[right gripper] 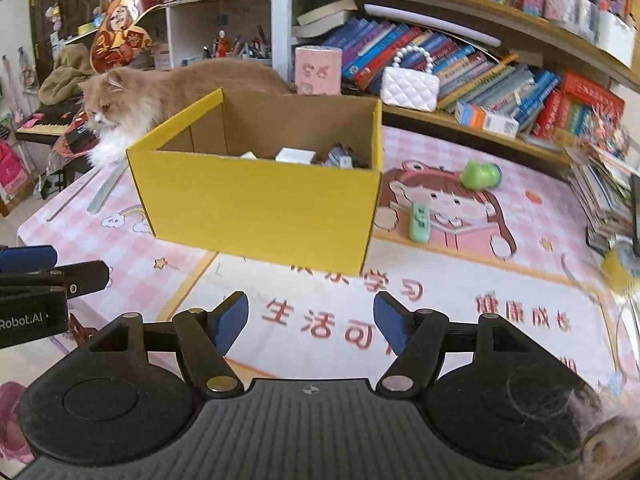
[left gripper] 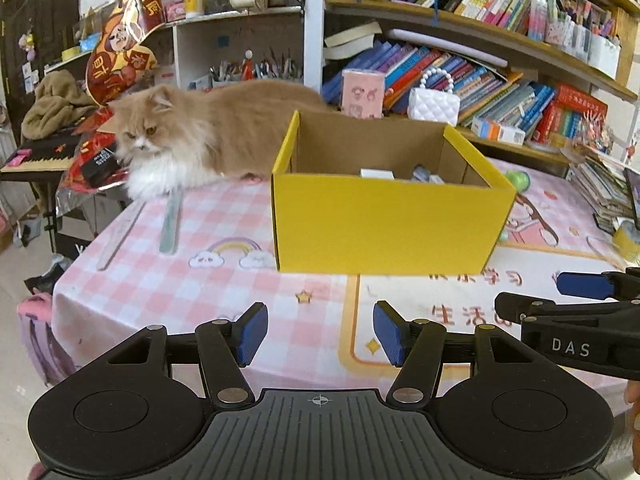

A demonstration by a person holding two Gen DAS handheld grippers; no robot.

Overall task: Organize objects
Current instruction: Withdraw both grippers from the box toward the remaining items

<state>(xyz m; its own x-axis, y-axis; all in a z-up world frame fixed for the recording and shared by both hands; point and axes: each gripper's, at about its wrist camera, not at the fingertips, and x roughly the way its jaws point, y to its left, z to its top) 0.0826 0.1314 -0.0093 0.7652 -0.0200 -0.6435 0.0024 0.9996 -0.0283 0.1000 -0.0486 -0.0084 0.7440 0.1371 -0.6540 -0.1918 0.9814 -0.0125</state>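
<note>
Box (right gripper: 260, 204), yellow, mid-table, top open so we can drop things in; few small items already inside. We hold left gripper (left gripper: 320, 334) and right gripper (right gripper: 311, 322) short of it, both empty, fingers moderately apart. Green clip (right gripper: 419, 222) and green toy (right gripper: 480, 174) lie loose right of box, likely next. Cat (left gripper: 192, 136) behind box.

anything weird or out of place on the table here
Yes: a cat is lying on the table right behind the yellow box, hardly something to be sorted. A green toy and a mint green gadget still lie loose right of the box.
</note>
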